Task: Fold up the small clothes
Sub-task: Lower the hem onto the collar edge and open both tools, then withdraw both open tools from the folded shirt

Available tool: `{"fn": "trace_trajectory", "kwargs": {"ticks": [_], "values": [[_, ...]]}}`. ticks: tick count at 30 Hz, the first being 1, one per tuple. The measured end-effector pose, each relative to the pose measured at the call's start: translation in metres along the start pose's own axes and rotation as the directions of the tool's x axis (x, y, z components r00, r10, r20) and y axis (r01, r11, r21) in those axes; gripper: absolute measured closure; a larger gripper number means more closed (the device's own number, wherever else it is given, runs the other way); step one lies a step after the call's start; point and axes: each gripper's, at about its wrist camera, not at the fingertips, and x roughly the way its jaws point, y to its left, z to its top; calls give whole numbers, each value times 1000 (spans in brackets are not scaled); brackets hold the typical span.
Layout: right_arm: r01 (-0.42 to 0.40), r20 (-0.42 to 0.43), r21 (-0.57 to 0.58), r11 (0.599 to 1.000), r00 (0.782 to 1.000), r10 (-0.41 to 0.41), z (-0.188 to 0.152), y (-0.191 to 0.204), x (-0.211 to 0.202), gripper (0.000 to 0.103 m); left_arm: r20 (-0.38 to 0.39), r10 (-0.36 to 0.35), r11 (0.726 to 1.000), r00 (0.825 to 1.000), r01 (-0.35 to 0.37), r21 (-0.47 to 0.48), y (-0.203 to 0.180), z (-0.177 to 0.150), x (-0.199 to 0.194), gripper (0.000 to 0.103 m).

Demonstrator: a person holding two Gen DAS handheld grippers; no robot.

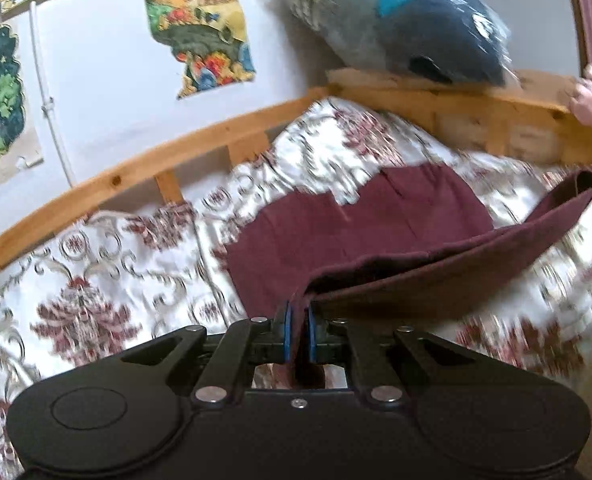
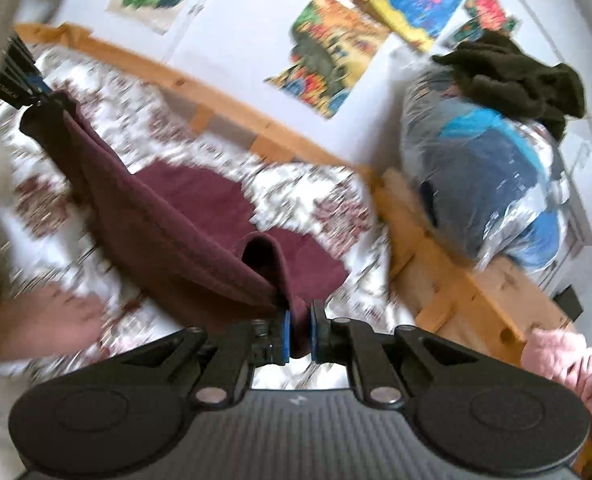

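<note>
Maroon garment (image 1: 360, 232) half-lifted off the bed (image 1: 108, 272): left gripper (image 1: 299, 316) and right gripper (image 2: 299, 320) fingers each clamped on one end of its raised hem, the rest lying ahead toward the wooden rail (image 1: 136, 176).

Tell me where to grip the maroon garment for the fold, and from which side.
Grip its near edge at the two ends, as now: left gripper and right gripper are each shut on that hem, lifted taut between them. Come from the near side, jaws across the edge; the rest of the garment lies flat on the bedspread towards the wall.
</note>
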Motion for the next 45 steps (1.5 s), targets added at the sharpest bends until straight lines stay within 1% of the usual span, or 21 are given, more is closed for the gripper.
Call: {"fn": "trace_trajectory", "kwargs": {"ticks": [3,6,10,13,15,19,24,29,30,32,35,36,37,38,39,40,41,42,43,44,45], "values": [[34,35,18,999,999,-35,11,-10,28,92,23,21,1000,1000,-21,-13,7,30,24,95],[59,52,45,997,997,-61,22,-23,66,92,45,60,998,997,-60,1,16,61,63,96],[70,44,87,994,996,-74,32,-40,123,92,-19,92,992,996,-94,-80,36,100,117,96],[59,37,107,993,997,-64,34,-47,161,92,-59,92,982,994,-101,-161,51,114,156,97],[53,28,113,992,998,-56,33,-48,187,92,-77,114,978,991,-125,-167,55,118,182,97],[46,1,131,990,999,-47,31,-47,237,92,-100,169,974,981,-181,-132,55,118,234,97],[47,-43,146,988,998,-41,24,-45,287,92,-125,195,972,973,-209,-103,56,117,289,97],[25,-85,226,974,996,-6,15,-52,319,91,-129,201,971,971,-214,-102,54,116,327,97],[18,-91,234,972,996,4,13,-53,324,91,-132,212,969,968,-226,-98,53,115,333,101],[7,-102,239,971,995,18,8,-52,331,90,-148,240,962,959,-256,-96,52,112,347,101],[2,-111,270,963,993,29,1,-53,336,89,-191,242,954,951,-270,-132,57,105,363,103],[3,-113,279,960,993,30,0,-54,337,86,-202,243,950,949,-275,-146,59,103,366,103],[2,-110,286,958,993,31,-2,-55,337,73,-207,246,946,947,-281,-161,61,101,366,103],[5,-108,291,957,994,28,-3,-56,335,65,-202,244,941,948,-282,-185,64,100,365,103],[10,-105,299,954,994,23,-4,-58,334,49,-195,238,939,952,-277,-203,65,99,363,99],[10,-99,313,950,995,22,-5,-61,331,41,-190,236,937,953,-275,-216,67,98,360,89],[9,-96,328,945,995,24,-6,-64,328,37,-187,239,934,953,-279,-224,68,98,356,85],[10,-95,341,940,995,24,-7,-66,326,29,-183,246,931,952,-284,-229,68,98,351,82],[13,-94,355,935,995,22,-8,-69,323,20,-173,251,928,953,-287,-237,68,98,346,75],[17,-91,367,930,996,18,-9,-71,320,16,-163,253,925,953,-288,-248,69,97,340,68],[18,-89,374,927,996,16,-9,-72,318,9,-158,255,922,954,-289,-257,69,96,334,52]]}}
